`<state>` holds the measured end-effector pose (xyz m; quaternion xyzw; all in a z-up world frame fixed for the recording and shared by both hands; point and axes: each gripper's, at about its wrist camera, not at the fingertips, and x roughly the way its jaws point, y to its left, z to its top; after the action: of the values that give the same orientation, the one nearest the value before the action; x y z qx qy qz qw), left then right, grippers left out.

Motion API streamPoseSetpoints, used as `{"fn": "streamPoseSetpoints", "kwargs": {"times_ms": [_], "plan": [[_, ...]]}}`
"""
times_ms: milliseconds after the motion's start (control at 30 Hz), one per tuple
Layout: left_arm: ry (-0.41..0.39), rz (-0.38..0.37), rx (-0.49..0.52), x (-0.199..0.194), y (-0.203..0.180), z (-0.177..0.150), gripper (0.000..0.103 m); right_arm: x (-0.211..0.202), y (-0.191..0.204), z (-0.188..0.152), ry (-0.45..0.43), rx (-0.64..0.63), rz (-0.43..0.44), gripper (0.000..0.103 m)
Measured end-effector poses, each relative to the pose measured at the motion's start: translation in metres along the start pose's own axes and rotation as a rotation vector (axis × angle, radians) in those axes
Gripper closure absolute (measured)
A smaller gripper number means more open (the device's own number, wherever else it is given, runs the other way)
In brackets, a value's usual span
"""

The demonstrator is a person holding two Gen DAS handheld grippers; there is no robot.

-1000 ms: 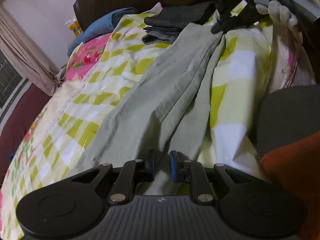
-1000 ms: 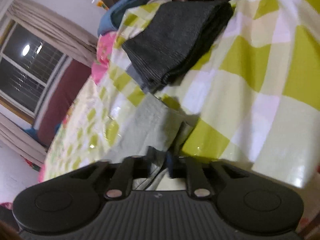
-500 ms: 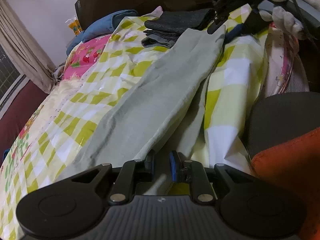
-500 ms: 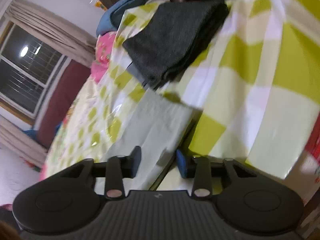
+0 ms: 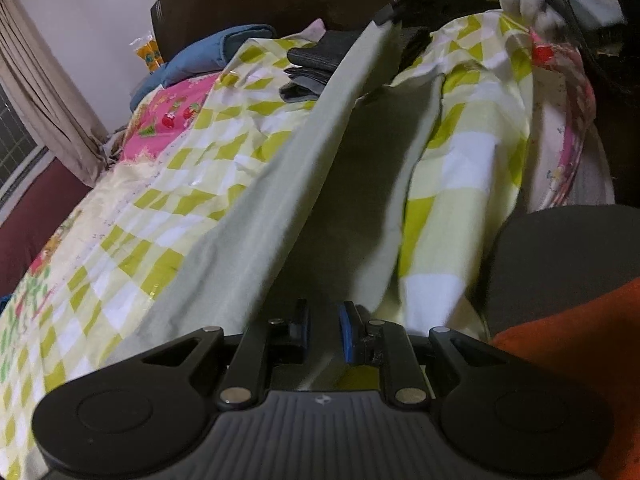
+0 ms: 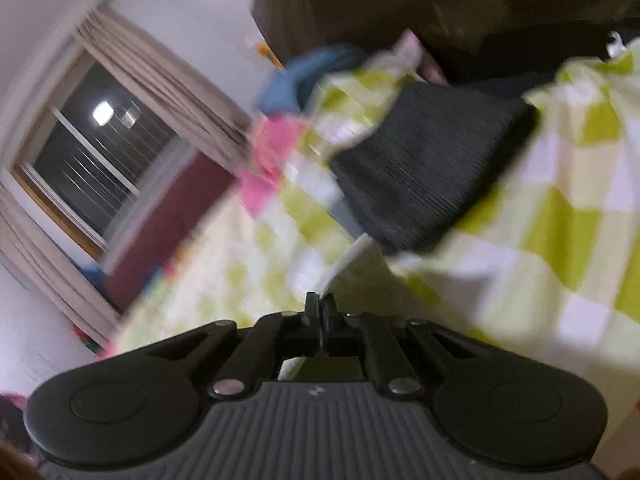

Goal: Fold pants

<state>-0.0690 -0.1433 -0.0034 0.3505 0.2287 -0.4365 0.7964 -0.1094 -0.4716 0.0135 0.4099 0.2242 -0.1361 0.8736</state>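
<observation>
I have the pale green pants pinched at both ends, left gripper narrowed on the near end, right gripper clamped on the far one, lifting one long edge off the checked bedsheet; I judge the fold barely started

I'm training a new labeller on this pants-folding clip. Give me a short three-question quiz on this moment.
1. True or false: the right tongs are shut on an edge of the light green pants.
2. What lies folded beyond the pants on the bed? A) dark grey clothes B) a red towel C) a white pillow
3. Fill in: the left tongs hold the pants' ____ end, nearest that camera.

Key:
1. True
2. A, the dark grey clothes on the checked sheet
3. near
</observation>
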Motion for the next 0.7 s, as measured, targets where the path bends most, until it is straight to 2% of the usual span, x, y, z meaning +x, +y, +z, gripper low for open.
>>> {"fn": "streamPoseSetpoints", "kwargs": {"times_ms": [33, 100, 167, 300, 433, 500, 600, 700], "plan": [[0.001, 0.001, 0.005, 0.001, -0.002, -0.001, 0.069, 0.013, -0.008, -0.003, 0.066, -0.012, -0.044, 0.1], [0.003, 0.005, 0.012, 0.001, -0.005, -0.001, 0.069, 0.028, -0.03, -0.012, 0.148, 0.085, -0.123, 0.099], [0.005, -0.002, 0.004, 0.0, -0.003, -0.001, 0.069, 0.024, -0.037, -0.017, 0.126, 0.125, -0.097, 0.099], [0.008, -0.002, 0.006, 0.0, -0.001, -0.001, 0.069, 0.01, -0.032, -0.013, 0.093, 0.114, -0.073, 0.099], [0.003, 0.005, 0.0, 0.0, 0.0, 0.001, 0.069, 0.005, -0.021, -0.004, 0.059, 0.11, -0.012, 0.1], [0.001, 0.003, -0.007, -0.001, 0.0, 0.002, 0.069, 0.012, -0.019, -0.002, 0.082, 0.075, -0.047, 0.099], [0.001, 0.002, 0.001, -0.001, 0.0, 0.001, 0.069, 0.022, -0.035, -0.008, 0.165, 0.123, -0.121, 0.098], [-0.005, -0.002, -0.002, -0.004, 0.0, 0.0, 0.069, 0.01, -0.04, -0.011, 0.137, 0.151, -0.11, 0.095]]}}
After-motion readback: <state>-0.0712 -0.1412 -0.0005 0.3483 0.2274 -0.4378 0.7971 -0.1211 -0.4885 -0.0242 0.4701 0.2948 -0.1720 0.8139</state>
